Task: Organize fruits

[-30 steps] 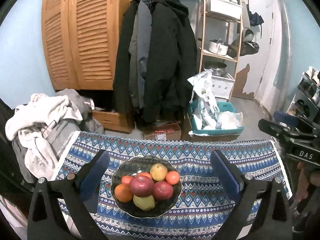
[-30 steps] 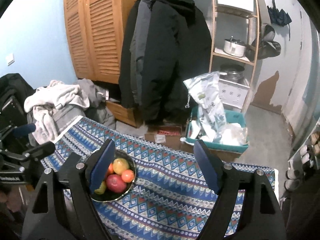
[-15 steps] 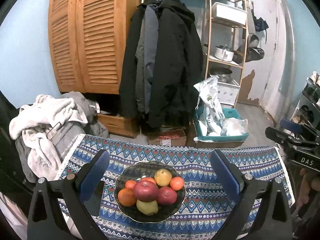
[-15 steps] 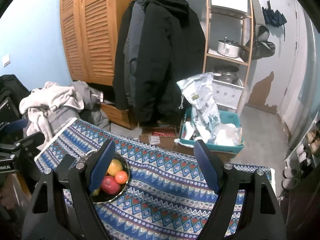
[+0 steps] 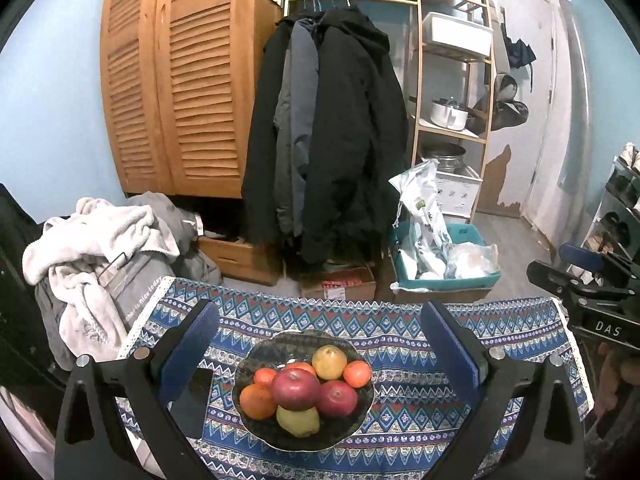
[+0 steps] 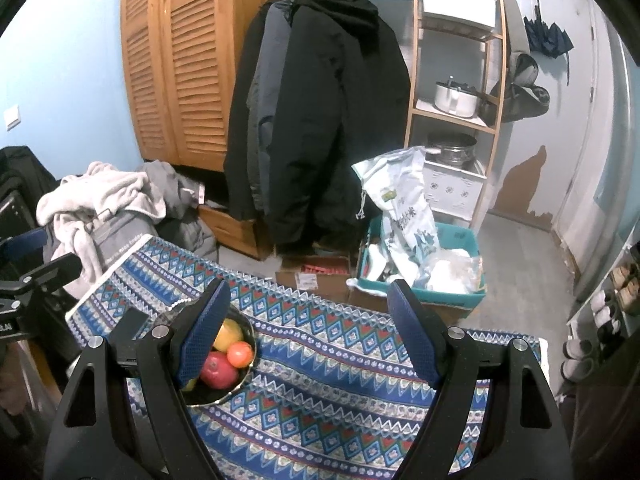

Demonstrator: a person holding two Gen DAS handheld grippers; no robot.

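Seven fruits lie heaped in one dark bowl (image 5: pixel 362 420) on the bench (image 5: pixel 440 408), which is covered by a blue patterned cloth: two red apples, the larger (image 5: pixel 297 388) on top of the pile and the smaller (image 5: pixel 337 398) to its right, two yellow-green fruits, one (image 5: pixel 329 361) at the back and one (image 5: pixel 298 420) at the front, and three orange ones, the biggest (image 5: pixel 258 400) at the left. A fourth orange one may sit behind the large apple; it is too hidden to tell.

From the left wrist the whole bowl shows, centred between the fingers of the left hand-held gripper (image 5: pixel 320 350), whose jaws stand wide apart with nothing in them. At the right edge of that view part of the right hand-held gripper (image 5: pixel 592 280) shows in profile. From the right wrist the right hand-held gripper's jaws gape wide over bare cloth and grip nothing, and its left finger (image 6: pixel 202 338) covers much of the bowl, so only three fruits show clearly there. That view alone shows a light switch (image 6: pixel 12 116) on the blue wall.

Beyond the bench hang dark coats (image 5: pixel 340 140) beside a louvred wooden wardrobe (image 5: pixel 180 80). A heap of pale clothes (image 5: pixel 92 248) sits at the left, and a teal crate (image 5: pixel 444 268) of bags stands on the floor before a wooden shelf rack (image 5: pixel 452 80) holding pots.
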